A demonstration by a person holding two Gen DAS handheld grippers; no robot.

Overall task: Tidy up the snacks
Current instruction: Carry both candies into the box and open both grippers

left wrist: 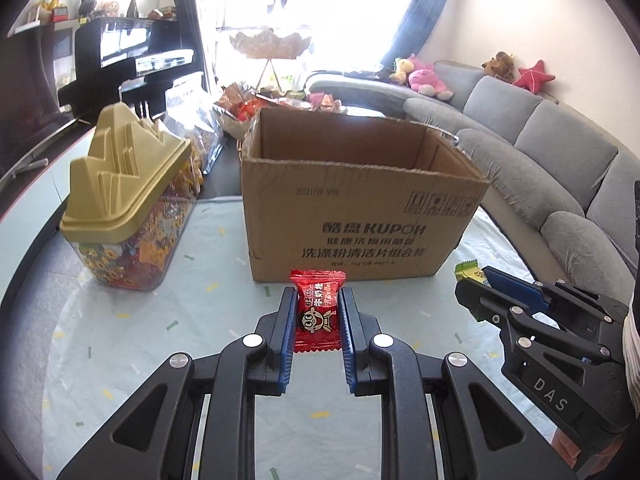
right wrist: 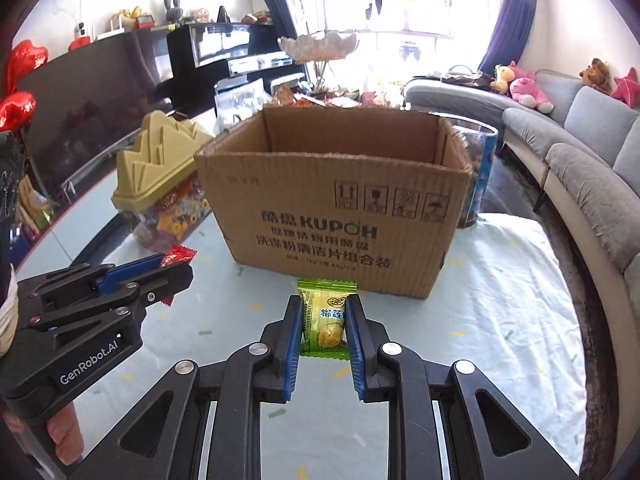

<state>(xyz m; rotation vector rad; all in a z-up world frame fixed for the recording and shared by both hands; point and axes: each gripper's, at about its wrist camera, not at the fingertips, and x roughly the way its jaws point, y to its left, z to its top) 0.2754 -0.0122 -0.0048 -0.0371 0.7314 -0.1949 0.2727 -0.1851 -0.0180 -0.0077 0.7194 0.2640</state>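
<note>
Green durian candy [right wrist: 323, 322] between fingers [right wrist: 294, 334]

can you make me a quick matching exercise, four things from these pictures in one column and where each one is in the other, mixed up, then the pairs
Things:
1. red candy
2. green candy
3. cardboard box
4. jar with the gold lid

Places or states:
A. stands open-topped on the table, ahead of both grippers
B. clamped in the left hand-held gripper
C. stands to the left of the box
D. clamped in the right hand-held gripper

Pairs: 1-B, 2-D, 3-A, 4-C
</note>
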